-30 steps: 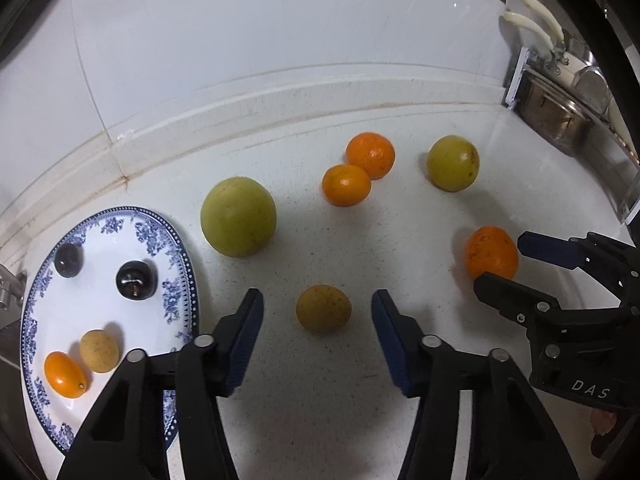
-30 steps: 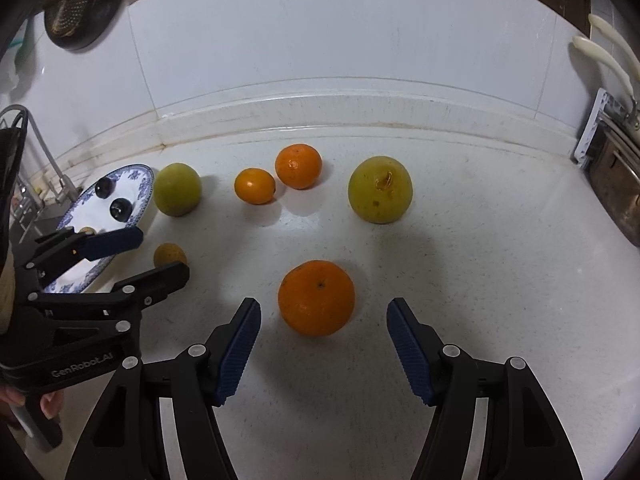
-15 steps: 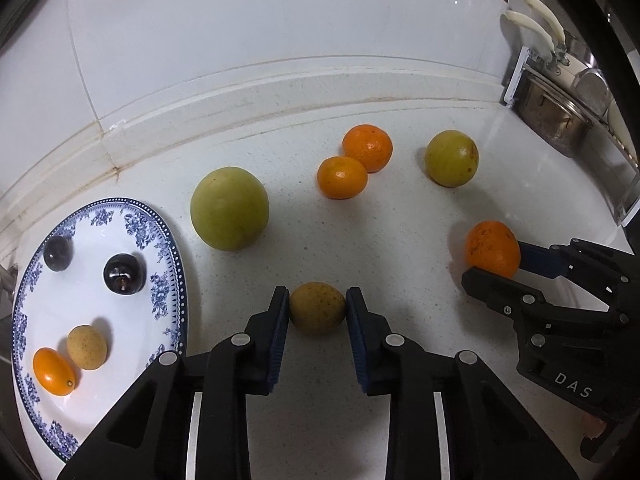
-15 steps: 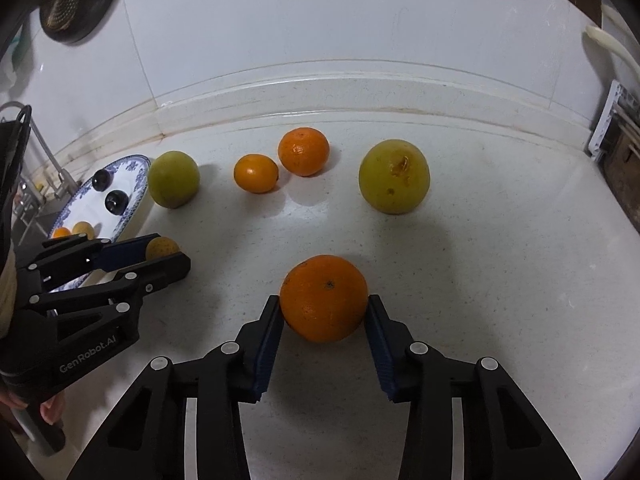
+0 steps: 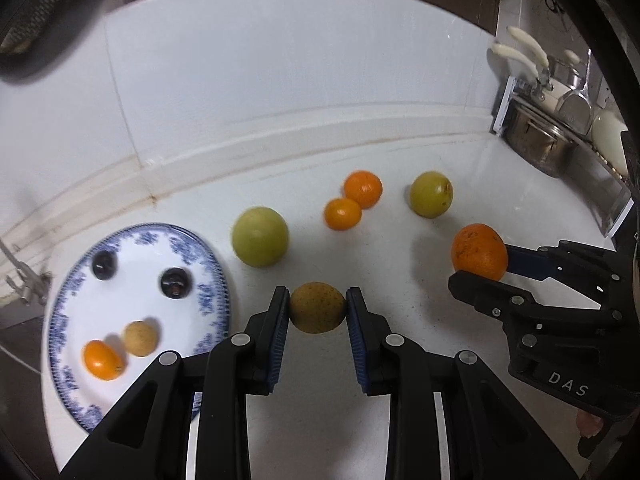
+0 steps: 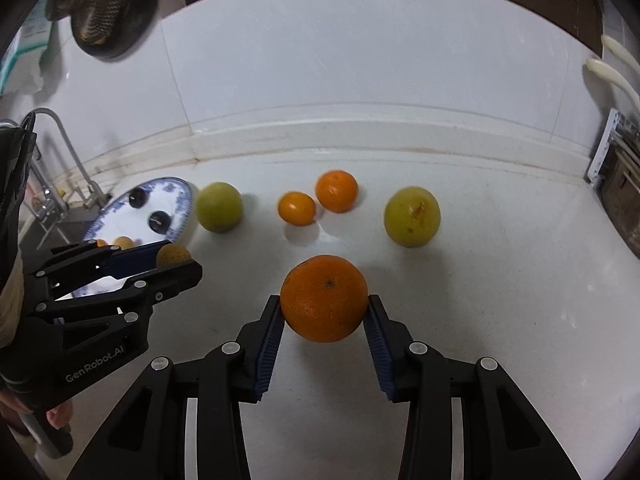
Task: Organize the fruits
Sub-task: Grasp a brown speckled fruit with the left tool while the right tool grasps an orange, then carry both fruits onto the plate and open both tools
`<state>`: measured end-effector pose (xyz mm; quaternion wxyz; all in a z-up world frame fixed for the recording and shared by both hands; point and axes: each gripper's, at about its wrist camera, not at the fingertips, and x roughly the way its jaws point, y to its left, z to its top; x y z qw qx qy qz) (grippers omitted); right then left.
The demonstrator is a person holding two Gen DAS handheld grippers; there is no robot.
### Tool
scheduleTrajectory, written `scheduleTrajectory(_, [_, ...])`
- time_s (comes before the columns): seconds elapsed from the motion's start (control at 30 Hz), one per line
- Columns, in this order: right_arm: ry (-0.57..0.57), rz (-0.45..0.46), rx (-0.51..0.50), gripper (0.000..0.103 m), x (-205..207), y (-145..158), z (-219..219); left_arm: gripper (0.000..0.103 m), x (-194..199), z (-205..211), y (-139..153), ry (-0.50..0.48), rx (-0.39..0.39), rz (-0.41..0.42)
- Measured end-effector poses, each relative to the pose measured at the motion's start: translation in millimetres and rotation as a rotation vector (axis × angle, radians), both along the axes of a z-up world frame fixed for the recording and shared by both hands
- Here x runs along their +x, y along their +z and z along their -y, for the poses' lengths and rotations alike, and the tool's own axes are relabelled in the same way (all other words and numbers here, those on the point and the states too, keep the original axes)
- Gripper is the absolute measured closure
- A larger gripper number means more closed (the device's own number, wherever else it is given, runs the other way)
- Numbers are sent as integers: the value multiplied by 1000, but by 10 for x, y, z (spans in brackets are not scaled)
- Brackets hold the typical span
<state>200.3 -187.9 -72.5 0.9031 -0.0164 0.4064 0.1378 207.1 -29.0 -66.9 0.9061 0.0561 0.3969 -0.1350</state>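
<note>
My left gripper (image 5: 317, 308) is shut on a small brown fruit (image 5: 317, 307) and holds it above the white counter, right of the blue-patterned plate (image 5: 208, 276). The plate carries two dark plums, a small tan fruit and a small orange fruit. My right gripper (image 6: 324, 312) is shut on a large orange (image 6: 324, 298), lifted off the counter; it also shows in the left wrist view (image 5: 479, 252). On the counter lie a green fruit (image 5: 260, 237), two small oranges (image 5: 343, 213) (image 5: 363, 189) and a yellow-green fruit (image 5: 431, 194).
A white tiled wall (image 5: 280, 100) with a raised ledge backs the counter. A steel pot and utensils (image 5: 540, 140) stand at the far right. A tap (image 6: 60, 140) and sink lie left of the plate.
Both grippers have closed on their fruits, the left on the brown fruit and the right on the large orange, and both have lifted them off the counter.
</note>
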Motion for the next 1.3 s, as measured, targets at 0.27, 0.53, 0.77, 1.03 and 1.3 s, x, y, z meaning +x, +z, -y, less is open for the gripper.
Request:
scheduleTrajectory(0.27, [50, 62, 18, 61, -182, 277, -154, 74, -240, -202, 274, 40, -30, 49])
scheduleTrajectory(0.53, [116, 114, 32, 61, -270, 500, -391, 74, -408, -402, 478, 91, -41, 98])
scheduleTrajectory(0.77, [172, 136, 41, 61, -268, 583, -632, 74, -508, -654, 618, 147, -48, 134])
scheduleTrajectory(1.03, [246, 145, 61, 61, -231, 644, -935, 74, -561, -952, 700, 209, -42, 162])
scheduleTrajectory(1.3, [312, 146, 67, 61, -163, 690, -1247, 74, -558, -1239, 727, 269, -34, 177])
